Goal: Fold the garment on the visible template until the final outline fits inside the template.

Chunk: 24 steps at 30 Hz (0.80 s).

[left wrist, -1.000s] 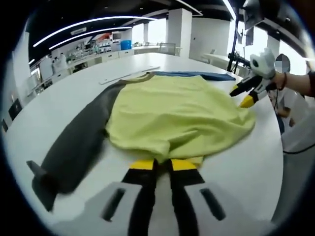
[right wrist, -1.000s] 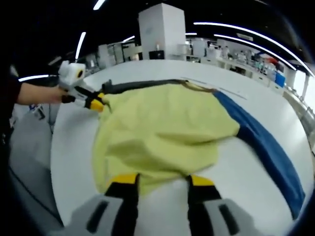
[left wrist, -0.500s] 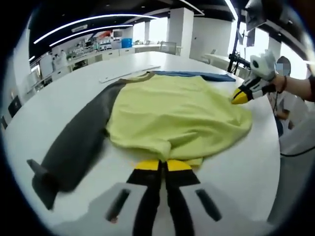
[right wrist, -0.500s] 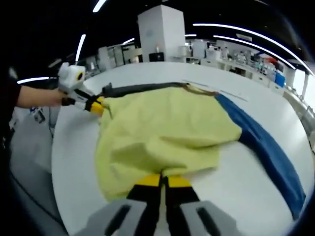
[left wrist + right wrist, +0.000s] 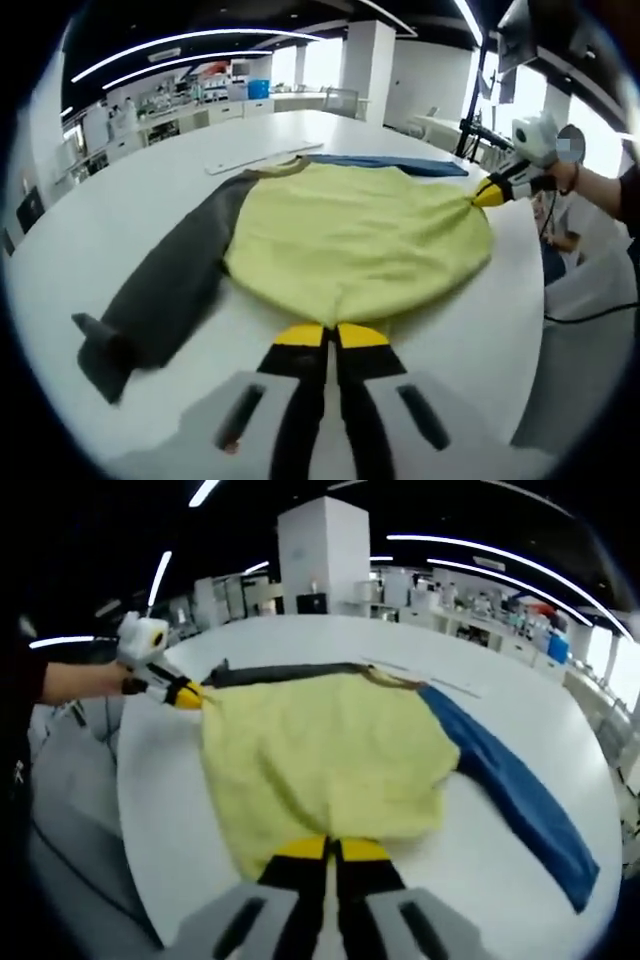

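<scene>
Both views are brightly and evenly lit from long ceiling light strips (image 5: 170, 45), which are bent into arcs by the fisheye lens. Daylight is blown out at the far windows (image 5: 320, 62) in the left gripper view. Pale sheen is carried by the white surface (image 5: 520, 720), and only soft shadows are cast there. Edges are curved and slightly blurred; the background is softly out of focus.

A large open-plan lab or research workspace. Long curved strip lights (image 5: 180, 45) run across a dark ceiling, and a broad white table (image 5: 110, 200) fills the foreground. Behind it stand white square columns (image 5: 322, 545) and rows of white benches (image 5: 470, 620) crowded with equipment, with bright windows (image 5: 320, 62) at the far wall.
</scene>
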Available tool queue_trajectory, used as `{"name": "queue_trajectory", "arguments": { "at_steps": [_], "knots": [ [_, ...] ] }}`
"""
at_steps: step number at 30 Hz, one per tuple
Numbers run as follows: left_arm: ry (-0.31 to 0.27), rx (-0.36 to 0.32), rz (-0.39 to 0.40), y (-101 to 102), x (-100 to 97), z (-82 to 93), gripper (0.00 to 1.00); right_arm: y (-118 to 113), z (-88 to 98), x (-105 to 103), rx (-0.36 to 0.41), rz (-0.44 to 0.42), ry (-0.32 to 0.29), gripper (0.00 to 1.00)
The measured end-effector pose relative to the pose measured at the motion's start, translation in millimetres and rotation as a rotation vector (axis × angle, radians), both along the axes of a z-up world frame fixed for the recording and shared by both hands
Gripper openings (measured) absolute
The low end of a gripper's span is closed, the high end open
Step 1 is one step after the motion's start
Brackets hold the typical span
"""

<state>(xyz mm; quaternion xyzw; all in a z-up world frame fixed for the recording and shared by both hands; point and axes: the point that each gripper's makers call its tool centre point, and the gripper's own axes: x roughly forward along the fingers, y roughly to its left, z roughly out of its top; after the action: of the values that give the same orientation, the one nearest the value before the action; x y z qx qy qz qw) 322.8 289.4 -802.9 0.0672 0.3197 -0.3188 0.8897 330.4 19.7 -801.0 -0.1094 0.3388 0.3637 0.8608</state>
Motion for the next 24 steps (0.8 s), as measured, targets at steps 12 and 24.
{"name": "queue_trajectory", "arguments": {
  "at_steps": [12, 24],
  "knots": [
    [0.080, -0.020, 0.008, 1.3, -14.4, -9.0, 0.00, -6.5, -18.5, -19.2, -0.051, -0.047, 0.090, 0.00],
    [0.035, 0.017, 0.122, 19.5, -7.1, -8.0, 0.28, -22.3, -16.1, -18.9, -0.075, -0.053, 0.074, 0.17]
  ]
}}
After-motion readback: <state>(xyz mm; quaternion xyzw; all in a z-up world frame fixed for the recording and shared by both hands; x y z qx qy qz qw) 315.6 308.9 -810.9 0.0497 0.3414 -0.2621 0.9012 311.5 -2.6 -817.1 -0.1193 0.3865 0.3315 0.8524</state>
